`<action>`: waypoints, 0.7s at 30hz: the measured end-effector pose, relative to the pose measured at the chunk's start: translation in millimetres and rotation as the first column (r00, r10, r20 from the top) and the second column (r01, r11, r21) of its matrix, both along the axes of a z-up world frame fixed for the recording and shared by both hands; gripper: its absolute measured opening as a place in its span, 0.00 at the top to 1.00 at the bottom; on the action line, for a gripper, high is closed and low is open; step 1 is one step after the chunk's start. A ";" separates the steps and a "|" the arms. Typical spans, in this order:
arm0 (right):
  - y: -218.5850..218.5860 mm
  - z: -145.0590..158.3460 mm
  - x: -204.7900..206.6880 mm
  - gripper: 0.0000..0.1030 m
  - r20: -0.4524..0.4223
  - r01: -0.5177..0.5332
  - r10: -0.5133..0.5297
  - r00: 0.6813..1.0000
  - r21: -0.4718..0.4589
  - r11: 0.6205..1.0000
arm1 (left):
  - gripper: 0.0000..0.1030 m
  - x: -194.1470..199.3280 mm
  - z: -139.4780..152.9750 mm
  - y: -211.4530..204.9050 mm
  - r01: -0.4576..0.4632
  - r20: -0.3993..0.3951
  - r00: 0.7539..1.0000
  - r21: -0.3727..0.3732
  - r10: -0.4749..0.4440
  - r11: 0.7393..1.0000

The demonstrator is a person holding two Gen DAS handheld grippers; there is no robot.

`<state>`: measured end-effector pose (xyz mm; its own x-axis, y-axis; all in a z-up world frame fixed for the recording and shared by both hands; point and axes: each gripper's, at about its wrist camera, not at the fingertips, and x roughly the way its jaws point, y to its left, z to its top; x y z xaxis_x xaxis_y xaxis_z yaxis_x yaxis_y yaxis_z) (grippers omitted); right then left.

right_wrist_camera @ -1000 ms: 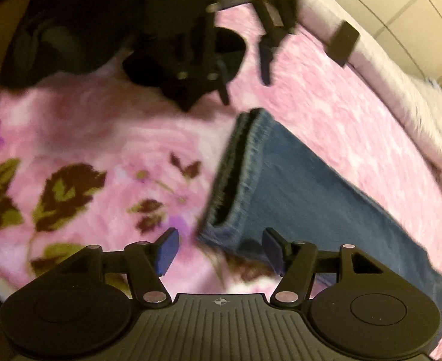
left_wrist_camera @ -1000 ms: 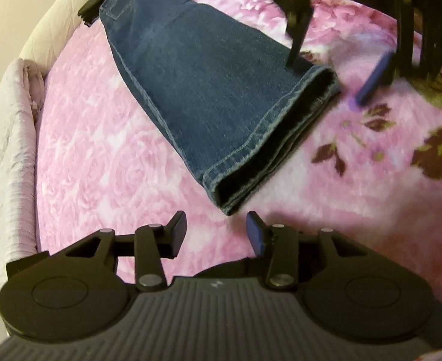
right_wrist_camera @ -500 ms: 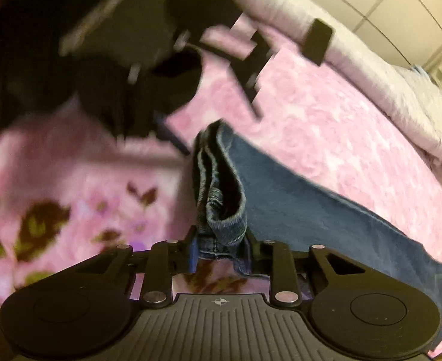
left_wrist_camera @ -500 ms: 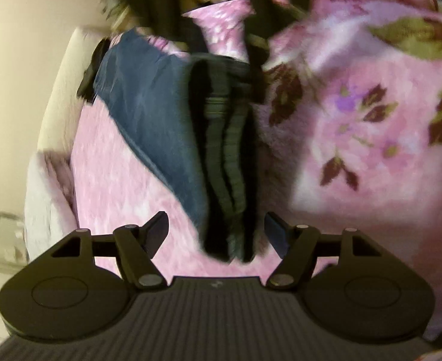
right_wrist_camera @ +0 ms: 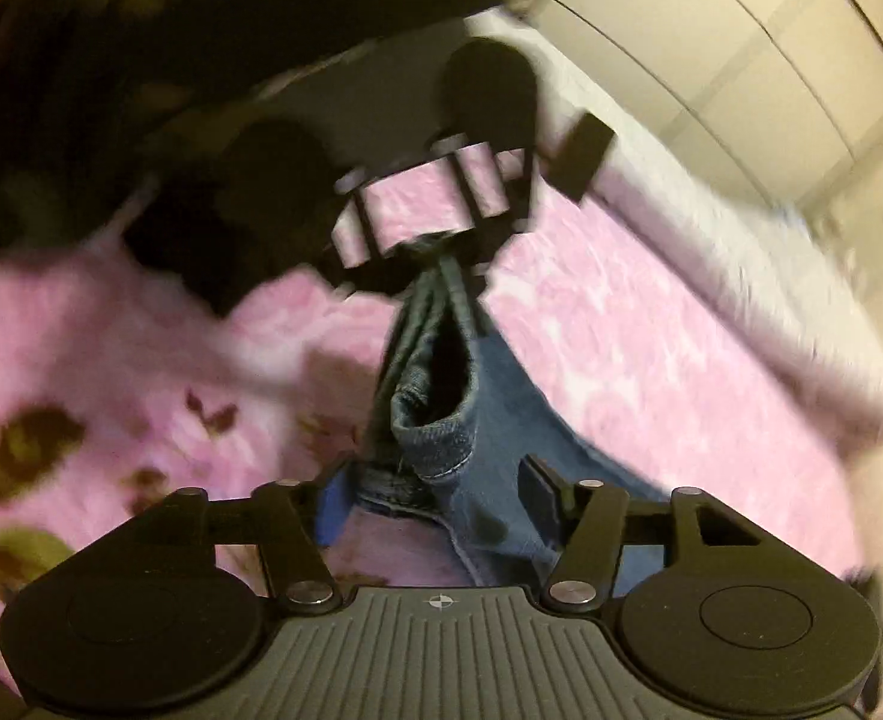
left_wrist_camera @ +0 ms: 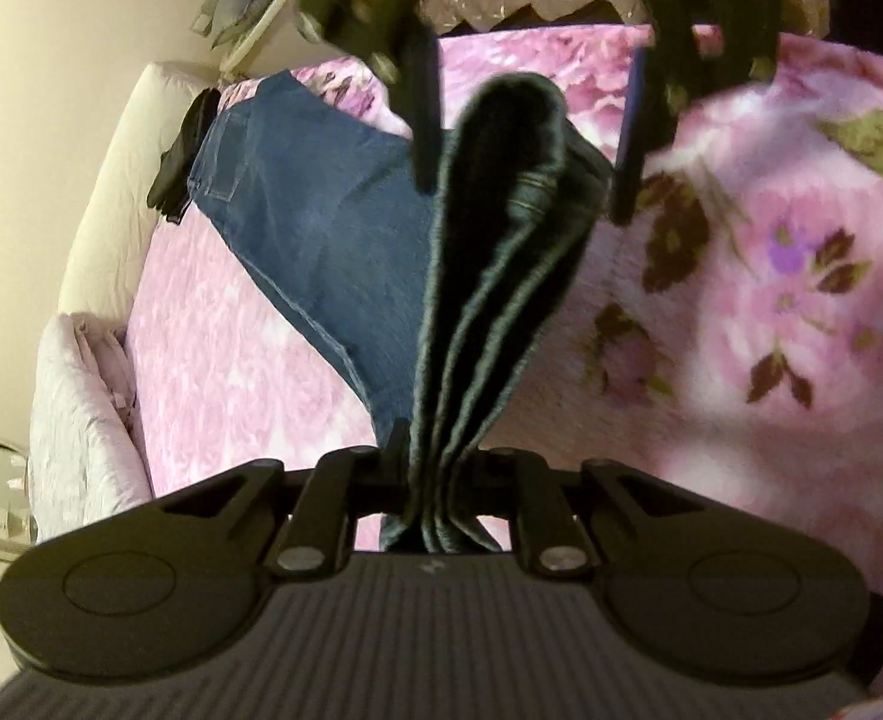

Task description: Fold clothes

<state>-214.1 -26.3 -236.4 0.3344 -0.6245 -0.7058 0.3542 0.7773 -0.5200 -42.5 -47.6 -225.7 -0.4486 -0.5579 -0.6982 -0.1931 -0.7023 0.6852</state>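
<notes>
Blue jeans (left_wrist_camera: 321, 228) lie across the pink bedspread (left_wrist_camera: 213, 372), with their leg-hem end (left_wrist_camera: 489, 276) lifted off it. My left gripper (left_wrist_camera: 435, 480) is closing, and its pads press on the bunched hem layers. In the right wrist view the left gripper (right_wrist_camera: 435, 246) pinches the far end of the hem (right_wrist_camera: 435, 402). My right gripper (right_wrist_camera: 435, 495) is opening; the hem hangs between its jaws with a gap on the right side. From the left wrist view, the right gripper (left_wrist_camera: 525, 138) straddles the raised hem loop with its fingers apart.
A floral pink blanket (left_wrist_camera: 771, 300) covers the right of the bed. A white padded bed edge (left_wrist_camera: 117, 180) and a pale quilted fold (left_wrist_camera: 75, 420) run along the left. A small black item (left_wrist_camera: 180, 156) lies by the jeans' waist. Pale wall panels (right_wrist_camera: 741, 60) stand behind.
The left gripper, open around the hem half a second ago, has closed on it. The right gripper, then shut on the hem, has opened. The hem has risen off the bed.
</notes>
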 end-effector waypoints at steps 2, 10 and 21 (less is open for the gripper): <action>-9.4 -15.1 -5.8 0.43 -0.042 0.014 -0.014 0.999 -0.008 1.000 | 0.89 -1.2 4.1 -1.6 0.007 -0.002 1.000 0.006 -0.007 1.000; -40.6 -23.5 -34.6 0.79 -0.038 0.103 -0.102 0.994 0.045 0.994 | 0.89 -7.3 43.1 -20.2 -0.085 -0.068 0.994 0.082 0.091 0.993; -99.4 63.6 -88.7 0.80 0.272 0.291 -0.373 0.887 0.295 0.910 | 0.89 -68.2 150.5 -82.7 -0.068 -0.106 0.991 0.128 0.082 0.989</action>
<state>-302.9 -125.7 -172.7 0.3670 -0.5638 -0.7399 0.7267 0.6703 -0.1503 -110.7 -130.3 -75.2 -0.4875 -0.5054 -0.7120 -0.0642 -0.7925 0.6065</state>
